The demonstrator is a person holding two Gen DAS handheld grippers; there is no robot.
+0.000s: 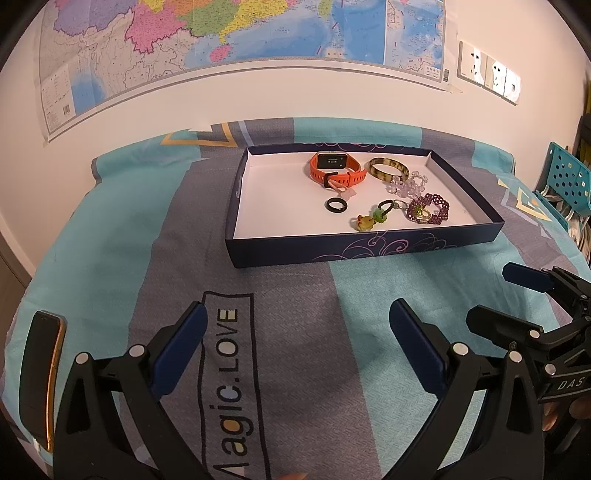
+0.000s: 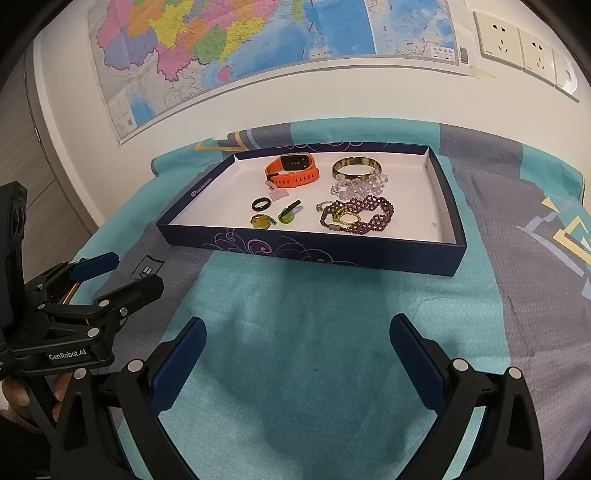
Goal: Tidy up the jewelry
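— Jaws status, both sides?

— My left gripper point(image 1: 295, 339) stands spread wide with nothing between the pads, hovering over the patterned cloth point(image 1: 288, 369) on the tabletop. My right gripper point(image 2: 297, 343) is likewise spread wide and holds nothing, over a teal patch of the same cloth. Each shows at the edge of the other's view.

— Location of the jewelry?

— All of it lies inside the shallow dark-blue box point(image 1: 354, 248) with a white floor, well ahead of both grippers. At the back, an orange watch point(image 1: 334, 170); just beside it, a mottled bangle point(image 1: 388, 170). A clear bead bracelet point(image 1: 408, 184) touches the bangle's near side. A purple beaded bracelet point(image 1: 428, 208) lies in front of that, with small rings on it. A black ring point(image 1: 337, 204) sits alone toward the middle, near yellow-green trinkets point(image 1: 371, 218).

— Anything outside the box?

— A dark phone point(image 1: 40, 373) with a gold edge lies at the cloth's left margin. A map point(image 1: 240, 33) hangs on the wall behind.
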